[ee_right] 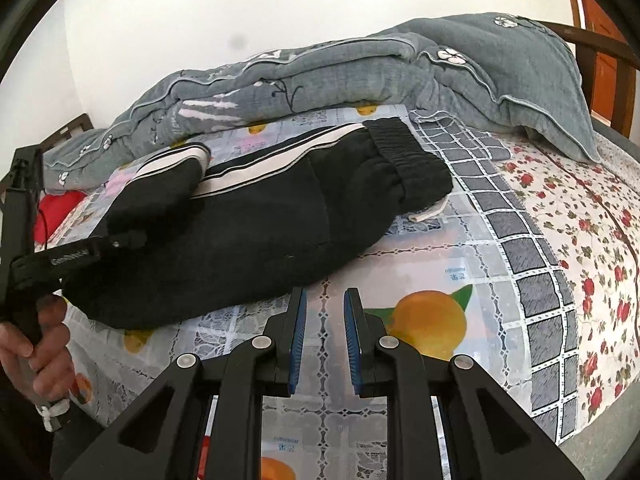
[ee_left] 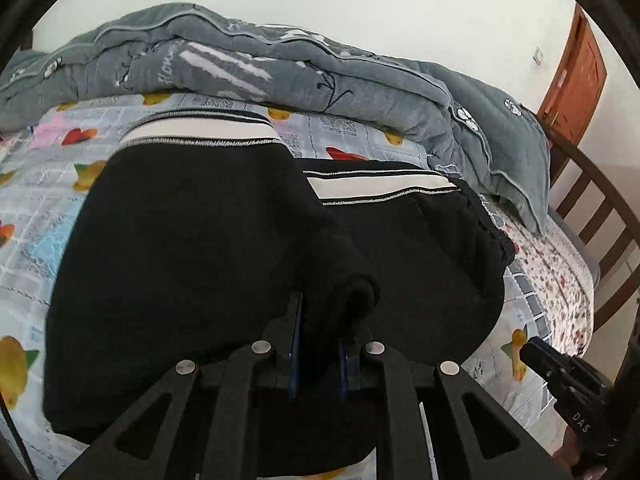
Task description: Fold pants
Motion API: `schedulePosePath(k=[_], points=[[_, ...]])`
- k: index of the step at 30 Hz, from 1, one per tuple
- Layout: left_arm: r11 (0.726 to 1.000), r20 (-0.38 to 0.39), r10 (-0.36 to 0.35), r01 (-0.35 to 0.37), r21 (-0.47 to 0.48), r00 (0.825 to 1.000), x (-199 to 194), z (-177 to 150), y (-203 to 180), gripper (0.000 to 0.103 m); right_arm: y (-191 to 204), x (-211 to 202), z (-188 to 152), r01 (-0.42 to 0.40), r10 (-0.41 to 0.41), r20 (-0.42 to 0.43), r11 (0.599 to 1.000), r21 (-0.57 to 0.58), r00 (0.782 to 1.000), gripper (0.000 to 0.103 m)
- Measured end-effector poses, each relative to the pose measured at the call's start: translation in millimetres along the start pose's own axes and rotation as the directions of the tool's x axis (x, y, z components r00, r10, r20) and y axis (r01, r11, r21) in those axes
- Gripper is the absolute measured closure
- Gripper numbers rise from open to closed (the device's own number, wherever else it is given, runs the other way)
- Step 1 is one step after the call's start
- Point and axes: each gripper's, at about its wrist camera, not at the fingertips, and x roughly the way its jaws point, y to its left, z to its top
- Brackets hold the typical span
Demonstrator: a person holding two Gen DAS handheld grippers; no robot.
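Black pants (ee_left: 192, 240) with white side stripes lie on the bed, one part folded over the other. My left gripper (ee_left: 324, 312) is shut on a bunch of the black fabric at the near edge of the fold. In the right wrist view the pants (ee_right: 260, 232) stretch from the left to the elastic waistband (ee_right: 400, 152) at the right, and the left gripper (ee_right: 120, 240) rests on their left part, held by a hand (ee_right: 40, 340). My right gripper (ee_right: 326, 294) hovers over the sheet just in front of the pants, its jaws a little apart with nothing between them. It also shows as the right gripper (ee_left: 536, 352) low at the right.
A fruit-print sheet (ee_right: 432, 320) covers the bed, with a flowered sheet (ee_right: 580, 240) on the right. A rumpled grey quilt (ee_left: 260, 64) and a pillow (ee_right: 520, 80) lie behind the pants. A wooden bed rail (ee_left: 592, 208) and a brown door (ee_left: 576, 76) stand to the right.
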Motion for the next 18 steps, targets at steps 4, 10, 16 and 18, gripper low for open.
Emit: schedulePosePath(k=[4, 10, 16, 18], points=[[0.997, -0.022, 0.021, -0.019, 0.069, 1.0, -11, 6, 1, 0.075, 10, 3, 5, -0.035, 0.035, 0.005, 0.999, -0.009, 0.999, 0.068], [0.993, 0.065, 0.038, -0.045, 0.108, 0.997, -57, 1, 22, 0.045, 36, 22, 28, -0.17, 0.17, 0.003, 0.985, -0.005, 0.985, 0.059], [0.99, 0.084, 0.134, -0.136, 0.023, 0.987, -85, -9, 81, 0.044, 67, 54, 48, -0.337, 0.34, -0.028, 0.939, 0.071, 0.94, 0.053], [0.99, 0.071, 0.14, -0.139, -0.027, 0.988, -88, -15, 101, 0.044, 78, 69, 50, -0.369, 0.376, -0.057, 0.924, 0.098, 0.925, 0.053]])
